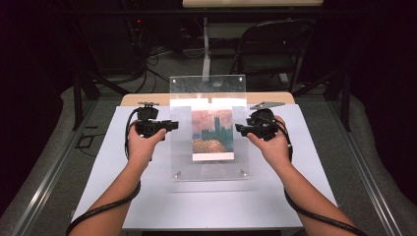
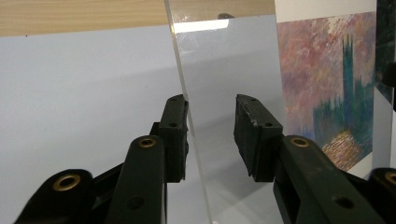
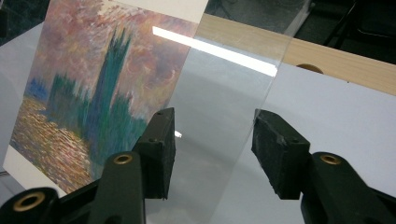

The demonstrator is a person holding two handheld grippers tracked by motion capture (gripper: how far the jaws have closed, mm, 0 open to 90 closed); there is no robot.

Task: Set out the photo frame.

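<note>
A clear acrylic sheet [image 1: 182,147] stands tilted over a painting print [image 1: 212,135] of a dark tower under a pink sky. My left gripper [image 1: 174,125] is at the sheet's left edge and my right gripper [image 1: 238,129] at its right edge. In the left gripper view the sheet [image 2: 224,60] has its edge running up between the parted jaws of the open gripper [image 2: 210,109], close to the left pad, with the print [image 2: 327,79] beyond. In the right gripper view the sheet [image 3: 224,93] lies between the open gripper's [image 3: 212,123] jaws, beside the print [image 3: 93,84].
A white mat [image 1: 206,206] covers most of the wooden table [image 1: 133,100]. Small metal standoffs sit at the sheet's near corners [image 1: 177,174]. A folding chair [image 1: 273,49] and floor cables lie beyond the table. Black frame legs stand at both sides.
</note>
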